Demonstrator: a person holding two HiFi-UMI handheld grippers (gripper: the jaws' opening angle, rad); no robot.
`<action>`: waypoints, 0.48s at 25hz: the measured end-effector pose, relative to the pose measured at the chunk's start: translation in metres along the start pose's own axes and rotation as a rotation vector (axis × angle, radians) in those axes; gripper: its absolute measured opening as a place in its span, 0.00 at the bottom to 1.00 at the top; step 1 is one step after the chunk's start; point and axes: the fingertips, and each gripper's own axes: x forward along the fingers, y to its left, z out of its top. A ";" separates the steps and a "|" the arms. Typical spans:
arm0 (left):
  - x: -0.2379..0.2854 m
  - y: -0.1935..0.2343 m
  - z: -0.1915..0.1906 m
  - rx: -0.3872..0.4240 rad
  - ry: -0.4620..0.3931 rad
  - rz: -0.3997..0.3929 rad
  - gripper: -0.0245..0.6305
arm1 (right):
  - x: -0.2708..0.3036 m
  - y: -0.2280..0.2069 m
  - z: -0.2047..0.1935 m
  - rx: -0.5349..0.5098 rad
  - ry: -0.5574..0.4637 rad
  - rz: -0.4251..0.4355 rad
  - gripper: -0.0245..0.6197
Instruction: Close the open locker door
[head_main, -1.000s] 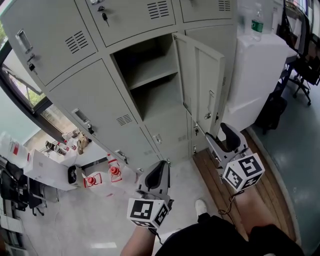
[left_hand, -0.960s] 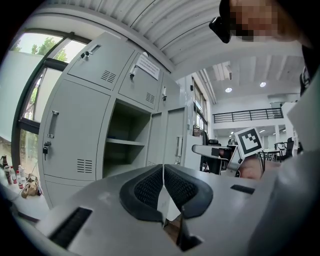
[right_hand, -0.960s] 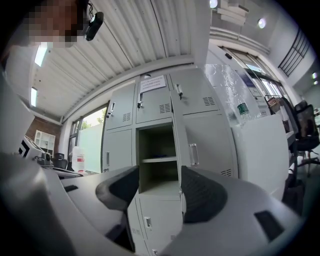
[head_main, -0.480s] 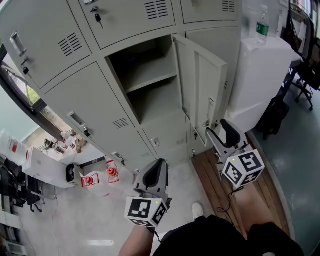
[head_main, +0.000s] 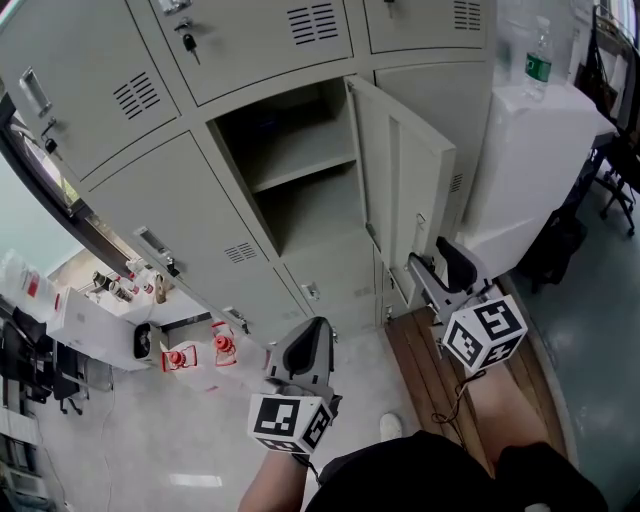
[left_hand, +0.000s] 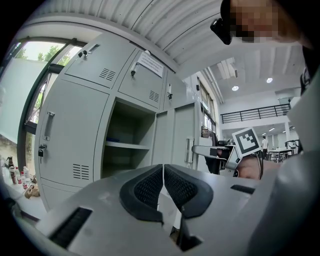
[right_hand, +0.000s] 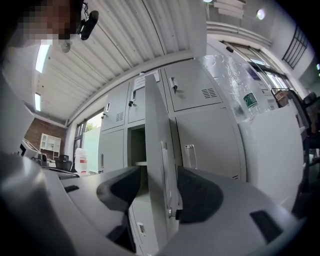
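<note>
The open locker door (head_main: 405, 180) swings out to the right of its empty shelved compartment (head_main: 300, 170). My right gripper (head_main: 432, 262) points level at the door's lower free edge. In the right gripper view the door edge (right_hand: 156, 150) and its latch handle (right_hand: 163, 165) show in the gap of my right gripper (right_hand: 159, 175). Its jaws have just been closing a little but stand wide, and the pads do not touch the door. My left gripper (head_main: 318, 328) hangs lower left, in front of the closed lockers. In its own view my left gripper (left_hand: 163, 167) is shut on nothing.
A white cabinet (head_main: 530, 150) with a green-labelled bottle (head_main: 538, 60) stands right of the lockers. A wooden floor strip (head_main: 435, 370) lies below the door. Red items (head_main: 200, 350) and boxes (head_main: 85, 325) sit on the floor at left. My shoe (head_main: 388, 428) is below.
Both grippers have edged forward toward the lockers. The right one now sits closer to the door's edge. The door itself has not swung.
</note>
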 end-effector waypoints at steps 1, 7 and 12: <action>0.002 -0.001 0.001 0.000 -0.003 0.005 0.07 | 0.001 -0.001 0.000 -0.002 0.000 0.008 0.48; 0.010 -0.005 0.004 0.010 -0.009 0.021 0.07 | 0.007 -0.002 0.003 0.000 -0.001 0.054 0.46; 0.012 -0.007 0.003 0.006 -0.010 0.034 0.07 | 0.011 0.001 0.002 -0.013 0.013 0.092 0.42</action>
